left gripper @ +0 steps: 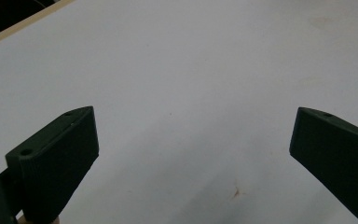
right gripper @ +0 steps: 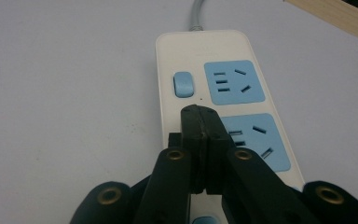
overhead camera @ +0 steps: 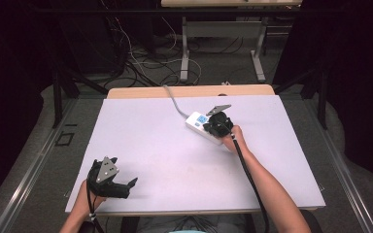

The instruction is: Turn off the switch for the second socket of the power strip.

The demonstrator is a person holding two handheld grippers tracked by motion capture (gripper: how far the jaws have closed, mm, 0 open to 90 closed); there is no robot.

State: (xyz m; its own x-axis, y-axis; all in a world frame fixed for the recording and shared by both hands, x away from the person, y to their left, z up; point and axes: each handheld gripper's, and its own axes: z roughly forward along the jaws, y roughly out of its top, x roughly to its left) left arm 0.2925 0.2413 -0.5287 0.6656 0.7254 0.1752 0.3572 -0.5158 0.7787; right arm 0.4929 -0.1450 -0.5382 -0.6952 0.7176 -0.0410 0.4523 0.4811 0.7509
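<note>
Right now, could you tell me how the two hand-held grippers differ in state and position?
The left hand-held gripper has its jaws spread wide over bare table; the right hand-held gripper has its jaws pressed together. The left sits at the near edge; the right is over the power strip. Both are black.

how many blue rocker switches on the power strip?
2 visible on the power strip: one switch beside the far socket, one at the bottom edge beneath the right hand-held gripper. More may be hidden.

White power strip (overhead camera: 200, 124) with blue sockets lies flat, angled, mid-table
</note>
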